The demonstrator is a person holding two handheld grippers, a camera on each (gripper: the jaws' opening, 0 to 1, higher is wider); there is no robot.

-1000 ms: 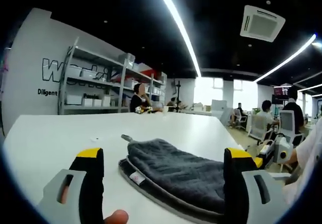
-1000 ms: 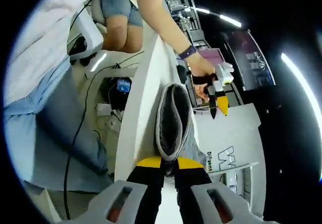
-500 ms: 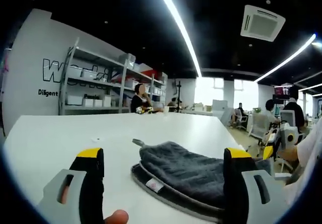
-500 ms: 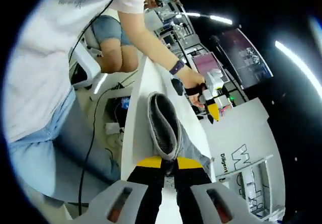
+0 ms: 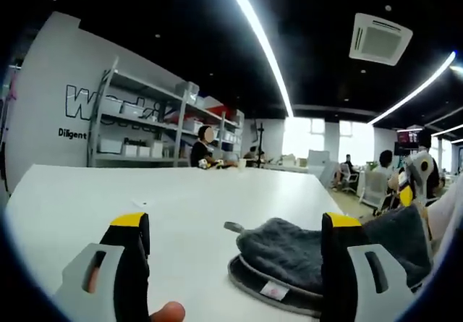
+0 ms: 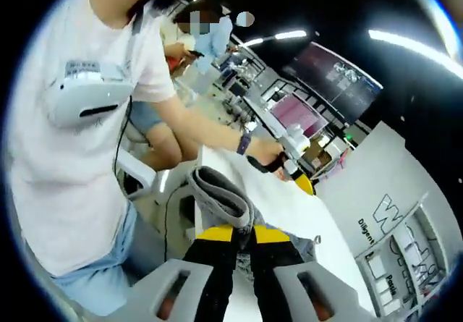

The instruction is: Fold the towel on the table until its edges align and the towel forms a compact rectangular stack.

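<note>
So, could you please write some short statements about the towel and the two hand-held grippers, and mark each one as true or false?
1. The right hand-held gripper is shut on the towel. True.
2. The left hand-held gripper is clamped on the towel. False: its jaws stand wide apart with nothing between them.
3. The towel is dark grey. True.
4. The towel lies flat and fully spread on the table. False: in the left gripper view part of it lies bunched on the table and one end rises at the right.
5. The table is white. True.
</note>
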